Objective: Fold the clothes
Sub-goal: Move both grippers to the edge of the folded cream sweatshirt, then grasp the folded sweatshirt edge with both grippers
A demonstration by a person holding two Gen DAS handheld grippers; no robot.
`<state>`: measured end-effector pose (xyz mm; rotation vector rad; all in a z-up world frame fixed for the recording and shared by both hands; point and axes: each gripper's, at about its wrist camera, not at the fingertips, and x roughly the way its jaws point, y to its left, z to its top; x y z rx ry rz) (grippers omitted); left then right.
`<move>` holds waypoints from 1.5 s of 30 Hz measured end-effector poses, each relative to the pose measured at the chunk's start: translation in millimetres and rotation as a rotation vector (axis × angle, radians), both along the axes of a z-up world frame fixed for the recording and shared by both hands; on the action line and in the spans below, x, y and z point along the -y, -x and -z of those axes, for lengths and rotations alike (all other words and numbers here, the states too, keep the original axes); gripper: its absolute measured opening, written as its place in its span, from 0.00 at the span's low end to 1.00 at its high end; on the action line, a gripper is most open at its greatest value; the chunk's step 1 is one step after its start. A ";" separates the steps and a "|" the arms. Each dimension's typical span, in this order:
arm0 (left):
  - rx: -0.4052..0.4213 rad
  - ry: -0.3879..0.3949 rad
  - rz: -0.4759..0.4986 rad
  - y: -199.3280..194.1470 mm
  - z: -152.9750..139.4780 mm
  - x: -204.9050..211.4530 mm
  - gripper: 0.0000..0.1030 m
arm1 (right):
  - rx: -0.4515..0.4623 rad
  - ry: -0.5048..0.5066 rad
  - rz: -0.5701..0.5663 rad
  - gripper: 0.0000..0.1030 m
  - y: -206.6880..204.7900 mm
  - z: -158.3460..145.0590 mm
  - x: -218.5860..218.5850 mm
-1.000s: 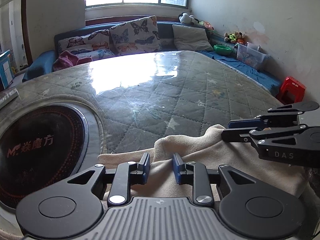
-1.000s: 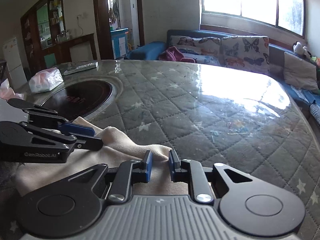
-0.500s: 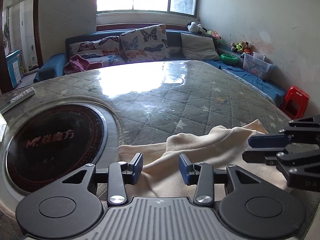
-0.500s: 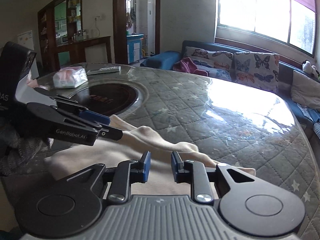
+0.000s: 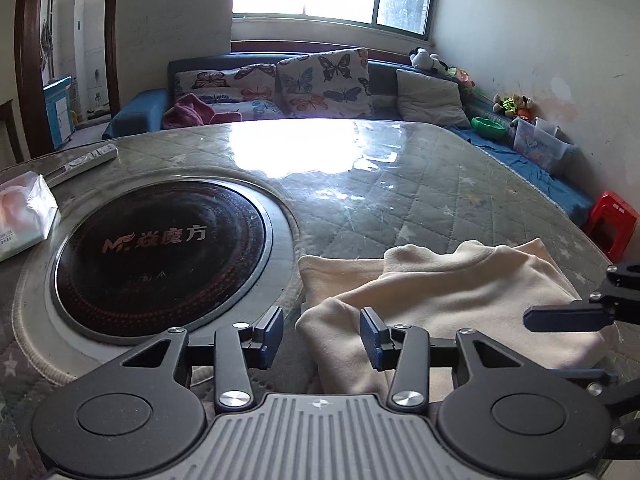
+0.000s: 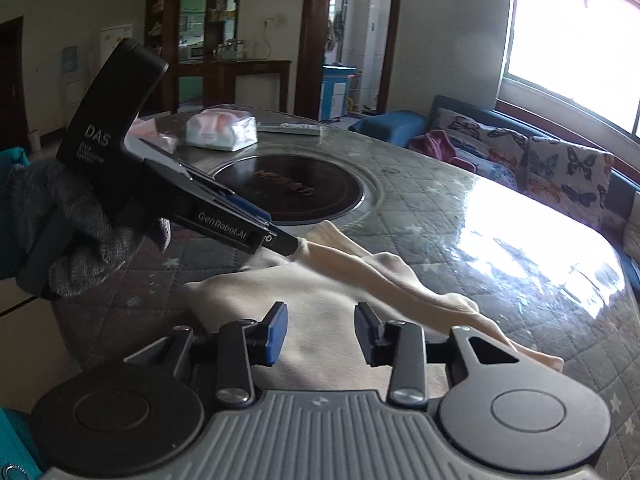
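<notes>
Both grippers' jaws newly parted over one cream garment (image 5: 460,292)

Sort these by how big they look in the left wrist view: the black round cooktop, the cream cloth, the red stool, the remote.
1. Cooktop, nearly level with the cloth
2. Cloth, about the same size; partly hidden
3. Remote, close to the stool
4. Stool; both are far off, so unsure

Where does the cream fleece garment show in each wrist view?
Left wrist view: cream fleece garment lies lower right, just beyond the tongs.
Right wrist view: it fills the lower centre, a fold trailing right.
Shared landmark: the round black cooktop set into the table.
</notes>
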<state>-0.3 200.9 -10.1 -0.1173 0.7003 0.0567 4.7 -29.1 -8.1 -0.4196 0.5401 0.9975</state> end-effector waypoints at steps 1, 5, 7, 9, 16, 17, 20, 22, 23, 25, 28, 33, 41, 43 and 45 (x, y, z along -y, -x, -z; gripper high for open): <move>0.001 0.003 0.005 2.5 0.1 0.9 0.49 | -0.002 0.002 -0.003 0.37 1.1 1.3 -1.0; -0.010 -0.015 0.019 10.5 7.6 4.1 0.50 | -0.015 0.004 0.000 0.38 4.7 9.2 -2.0; -0.019 -0.026 0.009 11.4 13.3 3.1 0.50 | -0.024 0.005 0.001 0.38 5.6 14.1 -2.3; -0.027 -0.033 -0.003 12.0 19.2 1.3 0.51 | -0.035 0.011 0.006 0.38 5.1 19.5 -2.6; -0.011 0.001 -0.038 22.6 11.9 -5.2 0.54 | -0.041 0.012 0.000 0.38 8.7 22.0 -2.8; -0.009 0.011 -0.045 24.3 10.5 -6.9 0.54 | -0.038 0.009 -0.010 0.38 10.1 19.9 -3.8; -0.012 0.051 -0.078 28.3 8.3 -12.6 0.56 | -0.026 0.007 -0.043 0.38 14.5 16.1 -8.7; -0.022 0.091 -0.106 30.5 7.5 -18.6 0.58 | -0.010 0.019 -0.080 0.38 18.8 15.0 -16.1; -0.026 0.113 -0.120 31.5 7.1 -21.9 0.58 | -0.006 0.026 -0.096 0.38 20.8 15.3 -19.4; -0.024 0.142 -0.142 34.4 5.6 -26.4 0.58 | 0.014 0.042 -0.124 0.38 24.9 16.3 -25.9; -0.015 0.175 -0.167 37.2 3.4 -30.4 0.64 | 0.066 0.082 -0.177 0.41 35.0 19.3 -40.1; -0.005 0.234 -0.181 36.5 1.3 -30.3 0.69 | 0.124 0.137 -0.232 0.45 46.8 29.1 -59.1; -0.037 0.463 -0.232 33.8 13.2 -39.7 0.75 | 0.148 0.153 -0.214 0.29 47.4 36.0 -65.2; -0.042 0.515 -0.250 32.6 15.5 -41.3 0.75 | 0.119 0.123 -0.196 0.23 42.1 30.8 -60.8; -0.047 0.569 -0.270 31.3 17.7 -42.9 0.75 | 0.095 0.090 -0.182 0.20 37.2 24.3 -56.2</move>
